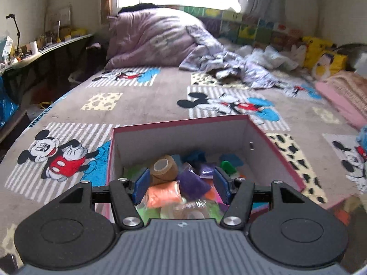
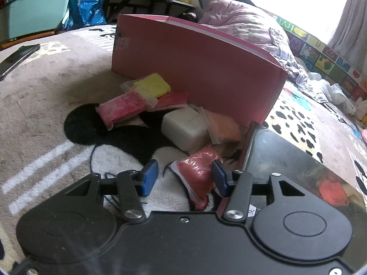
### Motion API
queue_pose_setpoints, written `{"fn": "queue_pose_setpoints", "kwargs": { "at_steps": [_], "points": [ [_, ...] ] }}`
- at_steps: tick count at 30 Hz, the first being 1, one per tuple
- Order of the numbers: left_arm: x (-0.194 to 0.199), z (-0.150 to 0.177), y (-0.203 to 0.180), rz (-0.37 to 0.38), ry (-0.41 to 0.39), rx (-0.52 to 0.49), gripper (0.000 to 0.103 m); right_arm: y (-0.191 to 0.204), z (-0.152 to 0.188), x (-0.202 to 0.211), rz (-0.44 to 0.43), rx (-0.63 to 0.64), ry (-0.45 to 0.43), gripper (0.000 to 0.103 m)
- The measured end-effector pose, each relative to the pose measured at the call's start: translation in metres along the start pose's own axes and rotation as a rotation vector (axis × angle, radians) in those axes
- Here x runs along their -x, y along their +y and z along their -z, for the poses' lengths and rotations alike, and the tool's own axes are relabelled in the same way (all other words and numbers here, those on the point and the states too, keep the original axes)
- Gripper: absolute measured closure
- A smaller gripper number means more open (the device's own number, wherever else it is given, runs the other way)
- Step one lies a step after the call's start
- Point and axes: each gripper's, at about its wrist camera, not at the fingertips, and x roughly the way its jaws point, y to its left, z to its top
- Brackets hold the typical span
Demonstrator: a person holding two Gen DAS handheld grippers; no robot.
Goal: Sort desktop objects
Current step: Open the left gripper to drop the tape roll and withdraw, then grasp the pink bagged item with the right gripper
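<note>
Around: mostly bed clutter; a rumpled quilt [image 1: 151,36] lies beyond the pink box [image 1: 282,158] on the cartoon blanket [image 1: 142,105].
Blocking: white charger block [image 2: 183,128] and pink box wall [image 2: 197,68] crowd the loose packets.
Red packet [image 2: 197,171]: on the blanket, long axis running away from the camera, crinkled clear wrap.
Right claw [image 2: 184,178]: released, straddling the red packet, pads apart from it.
Left claw [image 1: 182,184]: released above the box's packets and tan tape roll [image 1: 164,168].

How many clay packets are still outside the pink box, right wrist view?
5 visible: yellow packet, pink packet, red-pink packet by the pink box, orange packet, red packet. More may be hidden.
</note>
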Motion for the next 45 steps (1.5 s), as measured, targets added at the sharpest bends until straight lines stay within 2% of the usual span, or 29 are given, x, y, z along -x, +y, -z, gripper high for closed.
{"fn": "queue_pose_setpoints", "kwargs": {
  "at_steps": [5,12,23,36,45],
  "points": [
    [0.036,0.025,0.009,0.073,-0.044,0.056,0.044,0.003,-0.001,0.000,0.013,0.011,0.004,0.051],
    [0.057,0.066,0.010,0.059,-0.079,0.042,0.044,0.005,-0.003,0.000,0.023,0.027,0.009,0.052],
    [0.063,0.132,0.013,-0.019,-0.101,0.035,0.044,0.007,-0.004,-0.002,0.041,0.040,0.003,0.051],
    [0.037,0.182,0.034,-0.022,0.021,0.078,0.044,0.009,-0.009,-0.007,0.062,0.062,0.048,0.049],
    [0.026,0.195,0.047,0.000,0.089,0.071,0.044,0.013,-0.028,-0.012,0.065,0.162,0.157,0.049]
  ]
}}
